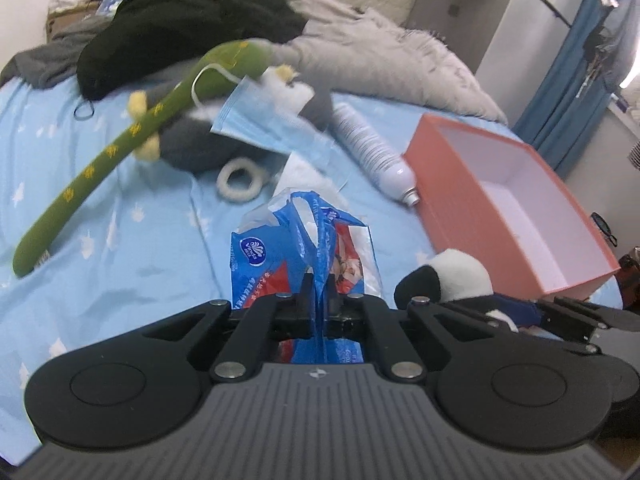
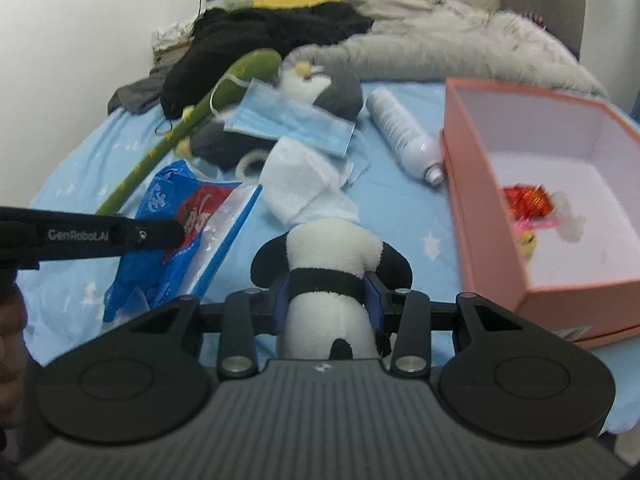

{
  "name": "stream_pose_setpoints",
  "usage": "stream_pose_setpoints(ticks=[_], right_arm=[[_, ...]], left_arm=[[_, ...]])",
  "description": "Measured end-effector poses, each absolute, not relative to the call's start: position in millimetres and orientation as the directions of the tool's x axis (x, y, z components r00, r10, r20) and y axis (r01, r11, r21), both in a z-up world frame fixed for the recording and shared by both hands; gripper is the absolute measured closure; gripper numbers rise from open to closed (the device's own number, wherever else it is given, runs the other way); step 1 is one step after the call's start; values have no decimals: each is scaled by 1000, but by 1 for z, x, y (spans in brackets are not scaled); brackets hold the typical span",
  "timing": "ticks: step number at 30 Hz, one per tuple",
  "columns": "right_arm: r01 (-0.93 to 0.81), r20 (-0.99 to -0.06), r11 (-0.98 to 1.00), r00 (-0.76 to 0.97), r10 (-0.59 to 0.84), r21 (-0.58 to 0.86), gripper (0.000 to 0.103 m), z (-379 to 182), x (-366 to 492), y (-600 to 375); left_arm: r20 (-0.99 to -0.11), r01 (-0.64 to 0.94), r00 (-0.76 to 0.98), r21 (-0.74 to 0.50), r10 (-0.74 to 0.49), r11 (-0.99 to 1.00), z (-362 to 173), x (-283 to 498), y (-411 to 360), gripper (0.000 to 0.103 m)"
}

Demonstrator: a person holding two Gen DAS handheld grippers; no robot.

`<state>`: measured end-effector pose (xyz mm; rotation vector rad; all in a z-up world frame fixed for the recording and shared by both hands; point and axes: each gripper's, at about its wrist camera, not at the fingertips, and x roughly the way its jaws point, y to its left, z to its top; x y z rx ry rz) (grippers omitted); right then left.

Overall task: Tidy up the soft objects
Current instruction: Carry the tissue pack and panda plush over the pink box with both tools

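My left gripper [image 1: 319,280] is shut on the blue and red tissue pack [image 1: 304,240], held above the blue bedsheet; the pack also shows in the right wrist view [image 2: 188,232] with the left gripper [image 2: 176,232] on it. My right gripper [image 2: 329,280] is shut on a black and white panda plush [image 2: 330,256], which also shows in the left wrist view [image 1: 452,276]. A pink open box [image 2: 492,220] stands to the right with small items inside. A grey penguin plush [image 2: 320,88], a green plush snake [image 1: 120,148] and a blue face mask [image 2: 288,120] lie further back.
A white spray bottle [image 2: 404,136] lies beside the box. A white cloth [image 2: 308,184] and a white fluffy ring [image 1: 240,180] lie mid-bed. Black clothes [image 1: 188,24] and a grey fluffy blanket [image 1: 380,52] are piled at the headboard. A wall is on the left.
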<state>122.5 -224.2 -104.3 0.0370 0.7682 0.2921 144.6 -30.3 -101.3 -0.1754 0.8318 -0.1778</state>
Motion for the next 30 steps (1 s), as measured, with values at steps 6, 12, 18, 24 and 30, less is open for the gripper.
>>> stream_pose_setpoints(ticks=[6,12,18,24,30], right_arm=[[-218,-633,965,729,261,147,61,-80,115,-233],[-193,-592,970,768,243,148,61,-62,107,-245],[-154,-572,978,793,208,141,61,-50,94,-261],[-95,-556,986,816,156,137,61,-39,78,-284],[-18,-549,990,831,95,143,61,-32,57,-313]], left_arm=[[-697,113,677,-221,-238,969,-80,135,-37,99],[-669,148,696,-223,-262,964,-63,129,-49,99],[-645,202,700,-235,-308,951,-50,123,-71,99],[-621,270,695,-242,-362,932,-38,118,-97,99],[-616,332,668,-256,-418,908,-35,111,-125,99]])
